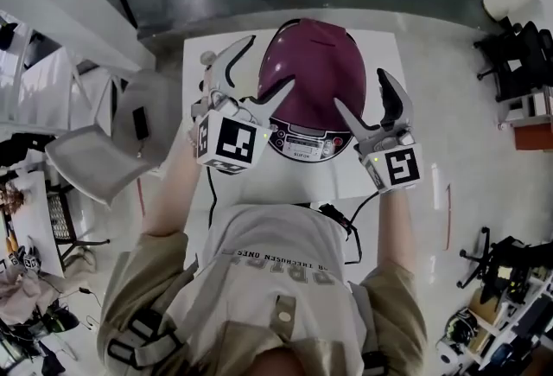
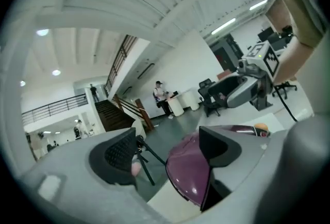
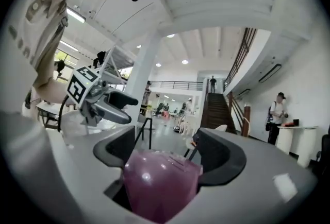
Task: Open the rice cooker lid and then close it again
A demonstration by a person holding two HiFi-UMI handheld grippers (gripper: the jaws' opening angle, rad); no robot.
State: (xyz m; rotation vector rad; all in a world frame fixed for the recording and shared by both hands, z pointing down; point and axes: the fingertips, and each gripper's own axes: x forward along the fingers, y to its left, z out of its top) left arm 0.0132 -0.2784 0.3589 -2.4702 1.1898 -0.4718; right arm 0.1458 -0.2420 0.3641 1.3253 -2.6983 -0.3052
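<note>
Left claw [image 1: 270, 61] and right claw [image 1: 359, 87], both spread wide and gripping nothing, are hovering beside the purple rice cooker [image 1: 298, 145] sitting shut on the white tabletop [image 1: 285, 184]; opening its lid [image 1: 315, 46] is apparently only beginning, calling next for a claw reaching the lid's catch.

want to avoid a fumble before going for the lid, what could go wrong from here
1. The rice cooker lid is glossy and domed. The left tongs and right tongs are both open and empty above it, so a tip could skid off it.
2. A black cable loops at the front edge of the table and might snag a forearm.
</note>
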